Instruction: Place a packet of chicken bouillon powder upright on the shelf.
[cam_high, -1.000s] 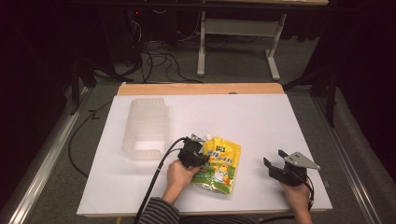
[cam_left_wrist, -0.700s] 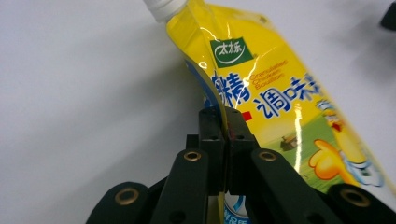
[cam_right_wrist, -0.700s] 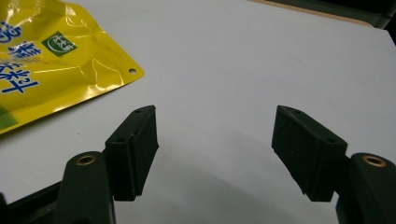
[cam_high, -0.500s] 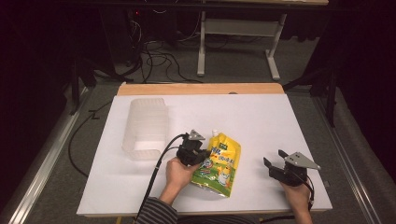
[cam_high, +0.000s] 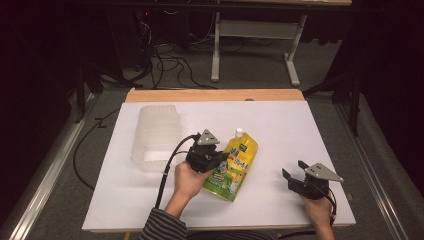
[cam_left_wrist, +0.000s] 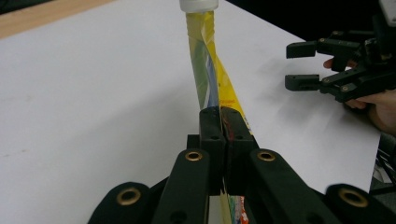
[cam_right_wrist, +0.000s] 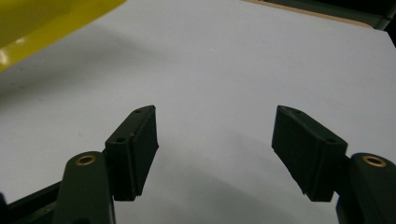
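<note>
A yellow spouted pouch (cam_high: 239, 165) with a white cap (cam_high: 239, 132) lies near the table's front middle, its left side raised. My left gripper (cam_high: 220, 161) is shut on that edge. In the left gripper view both jaws (cam_left_wrist: 219, 116) press on the thin folded edge of the pouch (cam_left_wrist: 205, 70), which runs up to the cap (cam_left_wrist: 198, 4). My right gripper (cam_high: 293, 170) stands open at the front right, apart from the pouch, with nothing between its fingers (cam_right_wrist: 215, 140). A corner of the pouch (cam_right_wrist: 46, 18) shows at the top left of the right gripper view.
A clear plastic container (cam_high: 155, 135) lies on the white table cover (cam_high: 280, 125) to the left of the pouch. The table's wooden back edge (cam_high: 215, 95) runs behind. A desk frame (cam_high: 255, 35) and cables (cam_high: 165, 55) stand on the floor beyond.
My left gripper has risen with the pouch's edge in it, tipping the pouch up on its left side. The right gripper has stayed in place.
</note>
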